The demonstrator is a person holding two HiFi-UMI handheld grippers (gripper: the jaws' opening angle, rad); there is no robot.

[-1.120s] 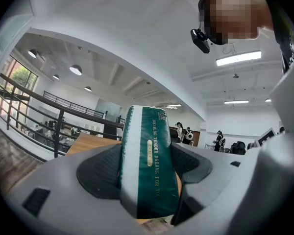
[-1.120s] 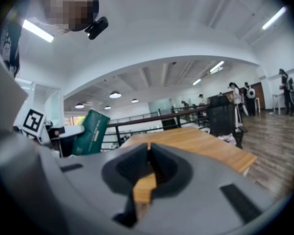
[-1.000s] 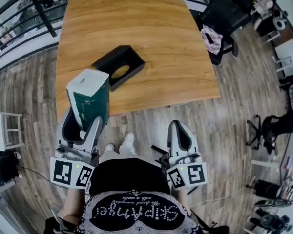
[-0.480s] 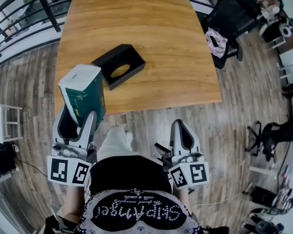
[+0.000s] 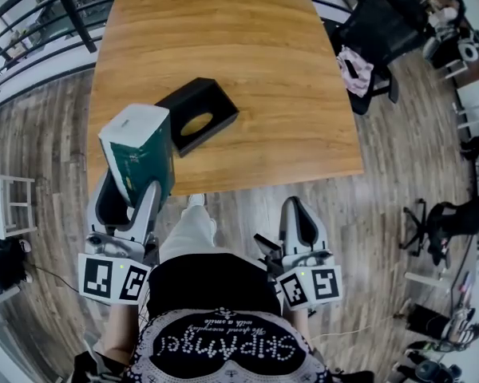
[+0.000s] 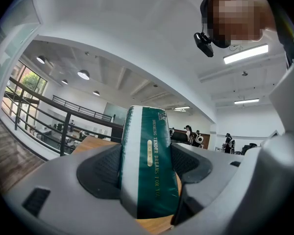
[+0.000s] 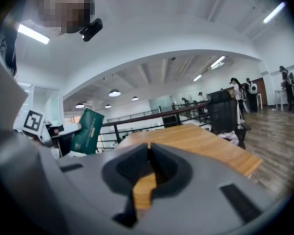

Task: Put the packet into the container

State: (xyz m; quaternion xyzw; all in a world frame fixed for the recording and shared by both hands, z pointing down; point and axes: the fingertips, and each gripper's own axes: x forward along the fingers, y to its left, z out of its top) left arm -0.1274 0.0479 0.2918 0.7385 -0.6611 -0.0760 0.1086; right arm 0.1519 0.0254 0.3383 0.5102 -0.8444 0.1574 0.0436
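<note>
One green-and-white soft packet (image 5: 140, 154) stands upright in the left claw (image 5: 131, 191), whose two grey jaws pinch it on its broad sides; the left gripper view shows the dark pads pressed against the green wrapper with gold lettering running down it. From the head view, the packet hangs over the near left edge of the light wooden worktop (image 5: 263, 70), its top corner overlapping the near corner of the black rectangular container (image 5: 198, 110), which lies flat on the worktop with an oval opening in its upper face. I cannot tell whether packet and container touch. The right claw (image 5: 301, 212) is held low, off the near edge of the worktop and well apart from the packet, its jaws pressed together with nothing between them. Each claw carries a white cube with black square markers, close to the person's dark printed top (image 5: 215, 329). Beyond the far right corner of the worktop sits a black chair (image 5: 367, 26) with a pink cloth (image 5: 351, 64) on it, and grey wood-plank floor (image 5: 391, 182) spreads around.
</note>
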